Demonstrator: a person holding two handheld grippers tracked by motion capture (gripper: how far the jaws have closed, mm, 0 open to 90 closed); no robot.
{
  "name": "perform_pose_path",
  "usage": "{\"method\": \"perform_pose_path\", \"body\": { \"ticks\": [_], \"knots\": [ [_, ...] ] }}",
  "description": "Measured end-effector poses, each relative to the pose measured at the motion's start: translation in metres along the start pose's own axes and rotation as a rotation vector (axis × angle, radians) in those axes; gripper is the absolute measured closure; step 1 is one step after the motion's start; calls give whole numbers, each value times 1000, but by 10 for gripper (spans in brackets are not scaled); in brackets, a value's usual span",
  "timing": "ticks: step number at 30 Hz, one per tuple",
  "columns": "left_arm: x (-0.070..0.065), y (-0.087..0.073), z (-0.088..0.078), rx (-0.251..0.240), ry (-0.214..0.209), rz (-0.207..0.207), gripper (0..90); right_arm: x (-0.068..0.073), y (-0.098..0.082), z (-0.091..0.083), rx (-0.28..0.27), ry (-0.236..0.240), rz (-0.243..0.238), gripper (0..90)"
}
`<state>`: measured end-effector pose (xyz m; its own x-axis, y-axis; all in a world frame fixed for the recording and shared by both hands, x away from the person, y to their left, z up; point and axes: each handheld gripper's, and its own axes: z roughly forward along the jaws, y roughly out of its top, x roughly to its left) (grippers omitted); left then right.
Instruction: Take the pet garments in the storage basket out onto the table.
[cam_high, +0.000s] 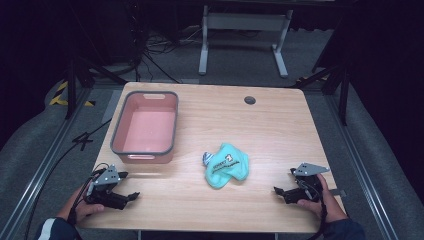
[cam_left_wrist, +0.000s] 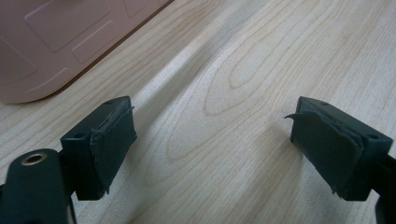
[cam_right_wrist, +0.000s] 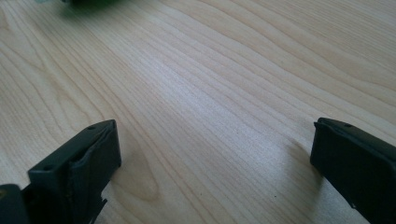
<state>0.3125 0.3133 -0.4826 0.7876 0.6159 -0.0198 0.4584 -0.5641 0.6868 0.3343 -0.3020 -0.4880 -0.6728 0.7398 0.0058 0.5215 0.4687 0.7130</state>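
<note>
A crumpled teal cloth (cam_high: 226, 165) with printed lettering lies on the wooden table (cam_high: 280, 125), a little right of its middle. A pink tub with a grey rim (cam_high: 145, 149) stands empty at the left; its side shows in the left gripper view (cam_left_wrist: 56, 42). My left gripper (cam_high: 127, 185) rests near the front left corner, held by a hand, jaws wide apart over bare wood (cam_left_wrist: 212, 140). At the front right my right gripper (cam_high: 284, 182) is open too, with nothing between its jaws (cam_right_wrist: 212, 158). A sliver of the cloth (cam_right_wrist: 88, 2) shows at the top edge of the right gripper view.
A dark round cable hole (cam_high: 249, 100) sits near the table's far edge. Beyond the table stands a white desk frame (cam_high: 243, 35) with loose cables (cam_high: 160, 45) on the grey floor. Metal rails (cam_high: 45, 165) run along both sides.
</note>
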Motion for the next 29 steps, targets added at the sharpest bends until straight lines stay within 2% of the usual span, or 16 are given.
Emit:
{"method": "perform_pose_path", "body": {
  "ticks": [29],
  "knots": [
    [0,2,2,1,9,-11,110,0,0,0,0,4,-2,19]
  ]
}}
